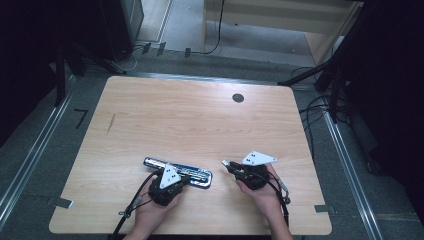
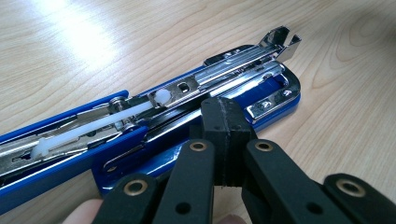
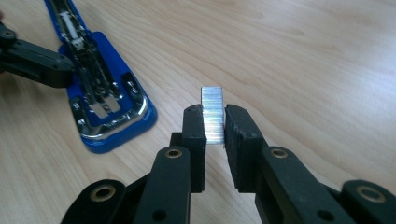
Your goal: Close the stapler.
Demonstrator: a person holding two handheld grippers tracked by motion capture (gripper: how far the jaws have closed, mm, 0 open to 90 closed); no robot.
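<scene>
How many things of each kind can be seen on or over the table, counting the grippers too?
Blue stapler, lying open on the table: 1
Strip of staples, between the jaws of the right gripper: 1
Grippers, left gripper and right gripper: 2
Round dark grommet in the tabletop: 1
Total: 5

Opened stapler (image 1: 178,171) on the table's (image 1: 200,120) near edge, strip of staples (image 3: 213,114) just right of it

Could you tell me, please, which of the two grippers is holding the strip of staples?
The right gripper: the silver staple strip stands pinched between its pads. The left gripper, jaws shut together, rests against the opened blue stapler instead.
</scene>
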